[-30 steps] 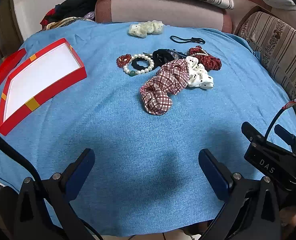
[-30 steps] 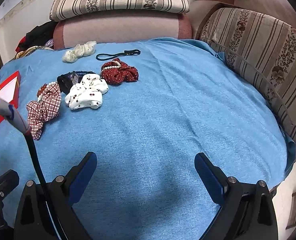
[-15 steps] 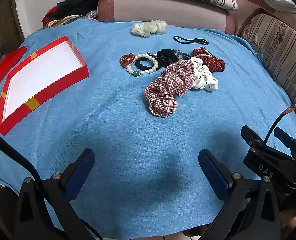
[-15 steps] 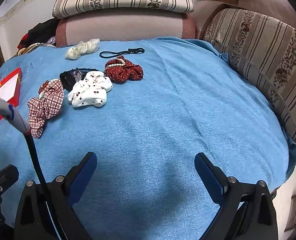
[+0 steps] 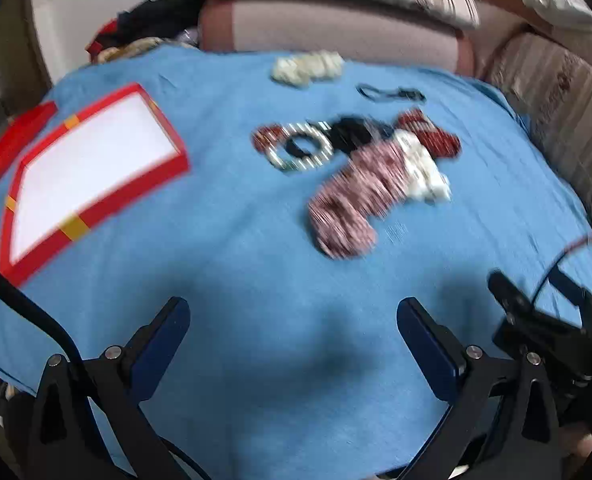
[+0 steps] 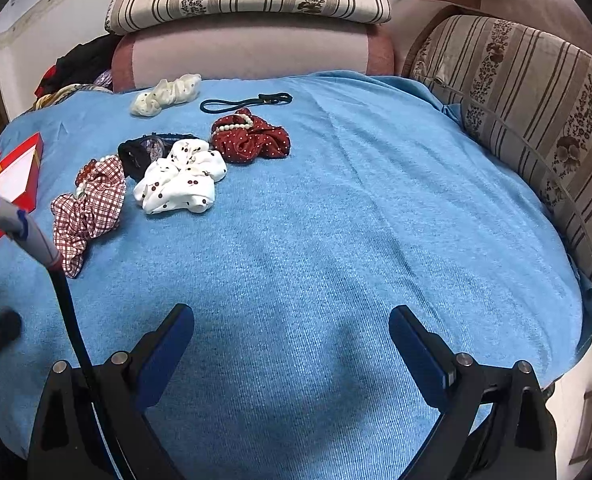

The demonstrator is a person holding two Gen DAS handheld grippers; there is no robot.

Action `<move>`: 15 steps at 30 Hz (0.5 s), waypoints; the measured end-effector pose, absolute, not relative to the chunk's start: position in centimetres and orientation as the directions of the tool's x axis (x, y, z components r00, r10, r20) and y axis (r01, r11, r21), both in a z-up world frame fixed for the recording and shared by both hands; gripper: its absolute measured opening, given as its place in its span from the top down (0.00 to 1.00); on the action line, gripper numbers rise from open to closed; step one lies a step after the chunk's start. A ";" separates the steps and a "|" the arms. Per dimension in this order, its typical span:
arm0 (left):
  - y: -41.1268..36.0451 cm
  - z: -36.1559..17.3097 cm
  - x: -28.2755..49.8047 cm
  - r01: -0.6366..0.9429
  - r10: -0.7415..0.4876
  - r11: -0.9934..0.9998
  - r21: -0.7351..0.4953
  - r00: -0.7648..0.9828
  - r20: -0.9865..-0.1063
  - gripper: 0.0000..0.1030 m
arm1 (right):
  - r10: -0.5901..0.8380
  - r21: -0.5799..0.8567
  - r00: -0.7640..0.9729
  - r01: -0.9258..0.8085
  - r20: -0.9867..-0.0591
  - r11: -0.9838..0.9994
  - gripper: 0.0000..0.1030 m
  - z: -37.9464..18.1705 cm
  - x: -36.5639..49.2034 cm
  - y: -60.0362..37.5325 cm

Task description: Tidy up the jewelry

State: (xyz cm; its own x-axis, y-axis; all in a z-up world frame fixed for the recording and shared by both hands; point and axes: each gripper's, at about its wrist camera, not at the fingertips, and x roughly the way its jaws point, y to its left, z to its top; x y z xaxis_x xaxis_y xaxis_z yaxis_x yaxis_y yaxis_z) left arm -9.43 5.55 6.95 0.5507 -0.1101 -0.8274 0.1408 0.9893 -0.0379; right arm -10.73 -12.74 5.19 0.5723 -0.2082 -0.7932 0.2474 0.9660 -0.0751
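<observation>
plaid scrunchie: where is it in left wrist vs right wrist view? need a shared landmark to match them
Left wrist: plaid scrunchie sits right of centre, blurred, far ahead of the open left gripper.
Right wrist: plaid scrunchie sits at the left edge, mid-height.
Shared landmark: the white cherry-print scrunchie touching its right side in both views.

Two hand-held black grippers with blue-padded fingers

The left gripper and right gripper share one build: angular black frames, silver screw heads at the joints, and flat dark-blue pads lining each finger. A black cable curves up beside the right gripper's frame into a grey sleeve with blue marks.
</observation>
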 end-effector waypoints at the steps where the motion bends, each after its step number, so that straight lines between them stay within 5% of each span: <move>1: 6.1 7.4 -9.0 0.131 -0.101 0.991 -0.032 0.565 -0.819 0.00 | -0.208 -0.074 0.572 0.249 -0.793 0.966 0.03 5.2 -10.7 -12.8; 11: 13.9 8.2 -0.1 0.051 0.020 0.997 0.065 0.615 -0.788 0.12 | -0.207 -0.076 0.565 0.247 -0.799 0.966 0.03 4.8 -10.7 -12.8; 15: 14.7 5.6 3.4 0.171 -0.044 0.984 0.049 0.500 -0.865 0.44 | -0.213 -0.081 0.563 0.250 -0.799 0.965 0.03 4.8 -10.5 -12.9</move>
State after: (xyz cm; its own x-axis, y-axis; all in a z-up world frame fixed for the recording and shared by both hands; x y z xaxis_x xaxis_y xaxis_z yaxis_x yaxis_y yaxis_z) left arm 3.36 14.67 5.56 0.5002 -0.0442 -0.8648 0.1712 0.9840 0.0487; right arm -10.54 -12.89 4.82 0.5627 -0.2129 -0.7988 0.2499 0.9649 -0.0811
